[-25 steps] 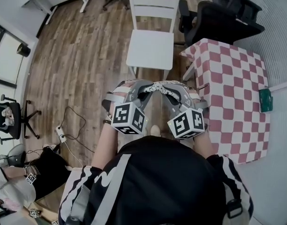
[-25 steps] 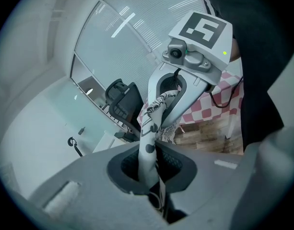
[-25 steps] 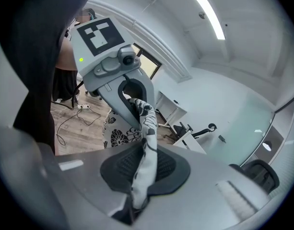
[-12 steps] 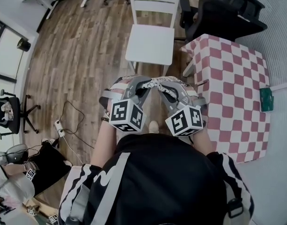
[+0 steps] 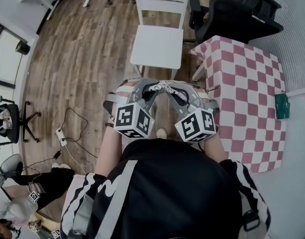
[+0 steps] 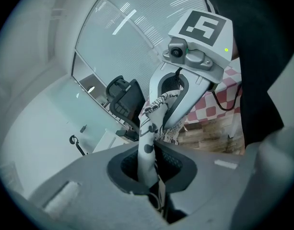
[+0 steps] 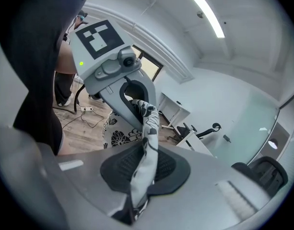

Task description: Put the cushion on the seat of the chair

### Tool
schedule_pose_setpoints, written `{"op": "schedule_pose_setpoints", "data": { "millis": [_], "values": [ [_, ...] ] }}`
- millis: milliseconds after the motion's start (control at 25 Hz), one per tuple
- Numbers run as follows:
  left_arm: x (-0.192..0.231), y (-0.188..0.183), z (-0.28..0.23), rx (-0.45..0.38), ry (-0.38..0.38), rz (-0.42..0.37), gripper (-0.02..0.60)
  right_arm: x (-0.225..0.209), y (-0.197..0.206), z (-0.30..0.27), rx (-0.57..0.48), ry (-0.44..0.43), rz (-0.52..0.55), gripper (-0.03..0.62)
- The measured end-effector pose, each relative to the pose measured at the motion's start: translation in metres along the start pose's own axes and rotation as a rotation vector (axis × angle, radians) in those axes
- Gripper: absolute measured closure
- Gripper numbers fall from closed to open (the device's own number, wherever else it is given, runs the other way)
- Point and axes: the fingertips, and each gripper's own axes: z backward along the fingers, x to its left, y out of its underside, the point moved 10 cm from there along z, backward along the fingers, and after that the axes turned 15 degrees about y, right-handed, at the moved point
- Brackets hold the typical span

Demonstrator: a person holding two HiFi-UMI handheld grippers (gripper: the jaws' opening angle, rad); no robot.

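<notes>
The cushion point(image 5: 164, 87), white with a black flower print, hangs in front of the person's body, held by its top edge. My left gripper point(image 5: 152, 89) is shut on the left end of that edge, and the fabric point(image 6: 149, 128) runs up between its jaws. My right gripper point(image 5: 176, 90) is shut on the other end, with the fabric point(image 7: 147, 143) pinched between its pads. The two grippers stand close together, tips toward each other. The white wooden chair point(image 5: 157, 45) stands ahead on the floor with its seat bare, apart from the cushion.
A table with a red and white checked cloth point(image 5: 252, 88) stands right of the chair, with a green item point(image 5: 282, 106) on it. Black office chairs point(image 5: 232, 14) stand behind the table. Cables and a power strip point(image 5: 62, 136) lie on the wooden floor at left.
The head view has drifted slightly. Both grippers keep their hold on the cushion in the same place before the body.
</notes>
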Motion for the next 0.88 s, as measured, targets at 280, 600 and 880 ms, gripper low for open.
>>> {"op": "schedule_pose_setpoints", "data": {
  "millis": [280,600,880],
  "values": [
    [0.032,0.003,-0.013,-0.008,0.011,-0.034,0.565,-0.019,0.006,-0.021,0.006,0.018,-0.009,0.582],
    [0.073,0.015,-0.029,-0.018,0.021,-0.047,0.565,-0.042,0.011,-0.057,0.016,0.035,-0.011,0.582],
    [0.112,0.027,-0.042,-0.029,0.018,-0.059,0.565,-0.066,0.014,-0.092,0.022,0.054,-0.012,0.582]
  ]
}}
